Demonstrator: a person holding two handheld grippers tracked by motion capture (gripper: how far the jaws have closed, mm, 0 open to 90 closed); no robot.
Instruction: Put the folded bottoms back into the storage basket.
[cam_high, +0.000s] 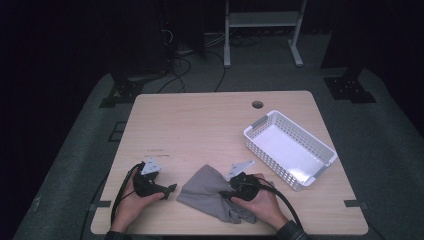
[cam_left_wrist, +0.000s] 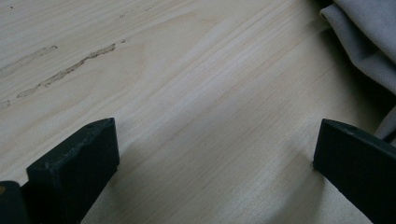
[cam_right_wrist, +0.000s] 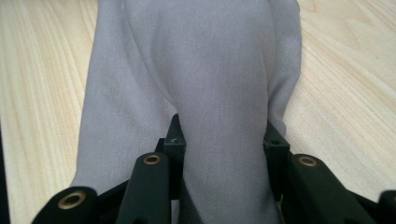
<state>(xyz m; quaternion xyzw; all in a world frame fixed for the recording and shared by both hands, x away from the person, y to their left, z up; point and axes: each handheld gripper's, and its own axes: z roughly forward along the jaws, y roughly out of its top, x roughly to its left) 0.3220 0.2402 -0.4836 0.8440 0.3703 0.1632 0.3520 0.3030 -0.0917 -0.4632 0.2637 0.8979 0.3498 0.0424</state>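
A grey cloth lies crumpled near the front edge of the wooden table. My right gripper sits on the cloth's right side, held by a hand. In the right gripper view a thick fold of the cloth runs up between the two black jaws of that gripper, which press on it from both sides. My left gripper rests just left of the cloth, its tips pointing toward it. In the left gripper view this gripper is wide open over bare wood, with the cloth's edge at the upper right.
A white perforated plastic basket stands empty on the right half of the table, angled. A round cable hole sits near the far edge. Beyond the table are a grey floor, cables and a metal stand.
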